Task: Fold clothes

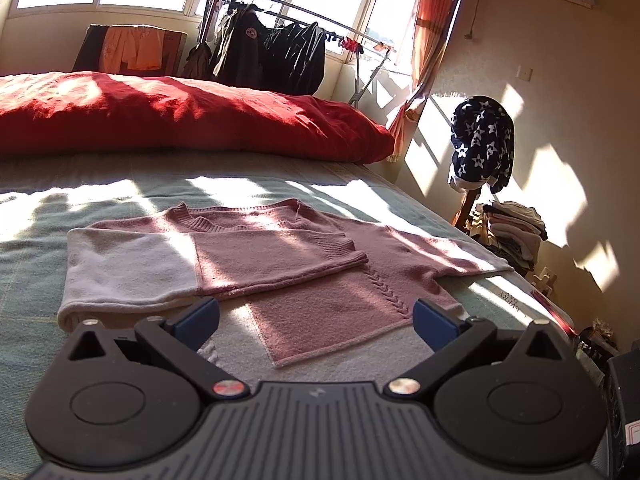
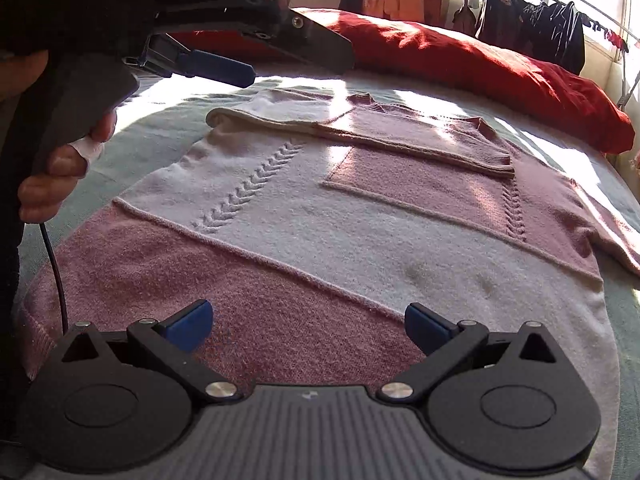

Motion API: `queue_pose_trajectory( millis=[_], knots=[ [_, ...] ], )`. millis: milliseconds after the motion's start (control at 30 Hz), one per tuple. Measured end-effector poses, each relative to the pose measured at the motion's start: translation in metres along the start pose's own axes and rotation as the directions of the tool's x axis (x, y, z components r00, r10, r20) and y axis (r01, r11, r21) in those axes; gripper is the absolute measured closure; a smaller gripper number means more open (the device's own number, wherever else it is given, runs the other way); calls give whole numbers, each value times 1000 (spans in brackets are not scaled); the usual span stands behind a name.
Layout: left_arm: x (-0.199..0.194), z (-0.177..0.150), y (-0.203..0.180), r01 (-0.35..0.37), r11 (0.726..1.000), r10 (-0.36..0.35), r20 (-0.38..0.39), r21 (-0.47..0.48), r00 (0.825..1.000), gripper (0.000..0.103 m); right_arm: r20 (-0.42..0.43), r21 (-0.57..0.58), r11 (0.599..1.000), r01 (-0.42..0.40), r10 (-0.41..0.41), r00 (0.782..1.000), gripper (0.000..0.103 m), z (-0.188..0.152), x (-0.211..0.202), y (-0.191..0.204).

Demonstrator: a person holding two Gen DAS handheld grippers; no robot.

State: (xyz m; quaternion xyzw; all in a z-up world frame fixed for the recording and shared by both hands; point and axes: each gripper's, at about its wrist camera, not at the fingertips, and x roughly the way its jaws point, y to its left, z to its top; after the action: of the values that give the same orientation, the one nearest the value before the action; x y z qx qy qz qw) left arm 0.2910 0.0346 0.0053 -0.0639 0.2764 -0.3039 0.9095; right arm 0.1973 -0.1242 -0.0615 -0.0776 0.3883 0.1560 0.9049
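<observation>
sweater in pink and white lies flat on the bed, one sleeve folded across its chest, the other spread toward the bed's edge. we see our left gripper released, jaws wide and holding nothing, near the hem. our right gripper is likewise released over the lower pink band. a red pillow rests beyond the collar.
</observation>
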Motion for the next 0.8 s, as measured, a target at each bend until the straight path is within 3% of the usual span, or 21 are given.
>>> queue_pose_trajectory(
  millis=[133, 267, 500, 700, 800],
  knots=[
    [1, 0, 2, 4, 1000, -4, -4, -5, 1000, 1, 14, 5, 1000, 0, 0, 1000, 0, -21, -13, -1],
    [2, -2, -2, 3, 1000, -3, -9, 4, 1000, 1, 44, 87, 995, 39, -43, 998, 0, -28, -31, -20],
    [3, -4, -13, 30, 999, -30, -15, 30, 999, 1, -12, 186, 981, 59, -58, 998, 0, -53, -40, -48],
    [9, -6, -17, 45, 998, -44, -28, 35, 999, 1, 38, 226, 968, 107, -119, 992, 0, -44, -48, -70],
    [12, -6, -18, 47, 998, -46, -30, 34, 999, 1, 7, 268, 953, 144, -152, 988, 0, -49, -40, -85]
  ],
)
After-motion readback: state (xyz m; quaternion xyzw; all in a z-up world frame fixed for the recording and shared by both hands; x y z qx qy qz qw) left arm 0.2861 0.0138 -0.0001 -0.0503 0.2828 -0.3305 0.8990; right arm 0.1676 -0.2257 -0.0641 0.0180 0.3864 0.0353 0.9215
